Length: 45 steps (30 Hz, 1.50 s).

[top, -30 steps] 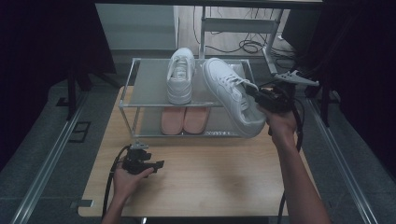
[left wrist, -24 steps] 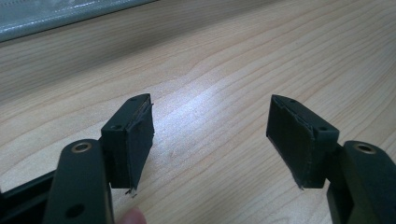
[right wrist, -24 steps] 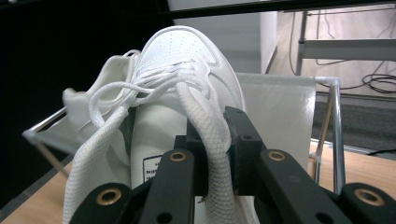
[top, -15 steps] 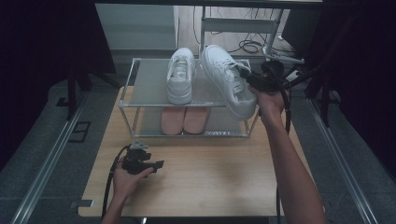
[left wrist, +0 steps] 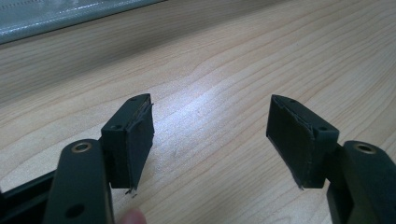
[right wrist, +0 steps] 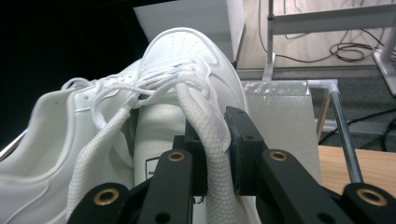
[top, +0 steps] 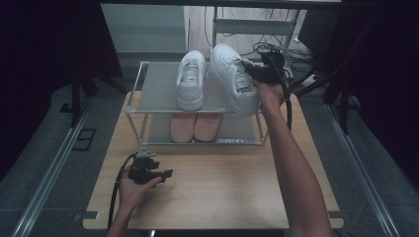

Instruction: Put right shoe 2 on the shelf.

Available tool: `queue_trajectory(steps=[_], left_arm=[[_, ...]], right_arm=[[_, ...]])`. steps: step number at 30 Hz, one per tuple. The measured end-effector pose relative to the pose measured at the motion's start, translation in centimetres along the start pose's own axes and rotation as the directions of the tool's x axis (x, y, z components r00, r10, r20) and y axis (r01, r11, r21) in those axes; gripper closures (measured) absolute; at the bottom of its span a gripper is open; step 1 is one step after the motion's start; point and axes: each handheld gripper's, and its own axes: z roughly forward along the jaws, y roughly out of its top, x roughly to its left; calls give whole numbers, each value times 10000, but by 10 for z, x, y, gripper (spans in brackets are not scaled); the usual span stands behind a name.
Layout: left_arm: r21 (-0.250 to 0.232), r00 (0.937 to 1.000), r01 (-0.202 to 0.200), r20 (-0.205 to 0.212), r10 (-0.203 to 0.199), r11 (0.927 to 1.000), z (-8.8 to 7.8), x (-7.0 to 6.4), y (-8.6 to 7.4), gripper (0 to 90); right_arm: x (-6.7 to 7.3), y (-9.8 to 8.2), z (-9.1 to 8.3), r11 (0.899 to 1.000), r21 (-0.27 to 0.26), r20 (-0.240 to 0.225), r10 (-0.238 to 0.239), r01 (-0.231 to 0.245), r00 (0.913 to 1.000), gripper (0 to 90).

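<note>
My right gripper (top: 255, 74) is shut on the side wall of a white sneaker (top: 231, 81) and holds it tilted over the right part of the rack's top shelf (top: 155, 91). In the right gripper view the jaws (right wrist: 215, 135) pinch the padded collar beside the laces of that sneaker (right wrist: 187, 60). A second white sneaker (top: 191, 81) stands on the top shelf just to its left. My left gripper (top: 165, 174) rests low on the wooden table (top: 237, 192), open; nothing lies between its pads (left wrist: 135, 140).
A pair of pink shoes (top: 195, 127) sits on the rack's lower shelf. The metal rack frame (top: 132, 106) stands at the table's far side. Cables (top: 269, 49) and a stand lie on the floor behind it.
My right hand has carried the white sneaker left and farther back, over the top shelf and closer to the other sneaker. The left gripper has stayed where it was.
</note>
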Motion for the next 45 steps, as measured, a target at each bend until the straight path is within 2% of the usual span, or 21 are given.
queue_trajectory(steps=[11, 12, 16, 22, 27, 30, 34, 37, 40, 45], left_arm=[[-96, 10000, 0, 69, 0, 10000, -1, 1, 0, 326], [-91, 9999, 114, 54, -113, 9999, -2, 1, 0, 326], [-177, 10000, 49, 63, -48, 9998, -3, 2, 0, 326], [-90, 9999, 44, 107, -43, 10000, -1, 3, -1, 326], [-85, 10000, 9, 46, -9, 10000, -1, 4, -1, 326], [-47, 10000, -12, 36, 12, 10000, -1, 3, -1, 326], [-15, 10000, 25, 13, -25, 10000, -1, 2, -1, 326], [-88, 10000, -10, -7, 10, 10000, -2, 2, -1, 326], [-84, 10000, 56, -31, -56, 9999, -3, 2, -1, 326], [-75, 10000, 1, -52, -2, 10000, -3, 0, 0, 326]], right_arm=[[15, 10, 36, 9983, 522, 839, 218, -262, 9962, 799], [16, 9, 40, 9979, 555, 930, 270, -323, 9953, 799], [18, 7, 55, 9963, 709, 1311, 387, -483, 9906, 793], [15, 6, 66, 9943, 827, 1221, 576, -680, 9908, 781], [12, 5, 71, 9940, 941, 861, 477, -558, 9951, 707], [9, 5, 66, 9947, 874, 465, 502, -541, 9977, 600], [7, 8, 50, 9993, 350, 386, 103, -116, 9992, 580], [4, 10, 33, 9995, 47, 177, -328, 327, 9993, 625], [-2, 9, 16, 9979, -100, -48, -637, 636, 9980, 709], [-13, -2, -8, 9916, -178, -525, -1290, 1282, 9903, 834]])
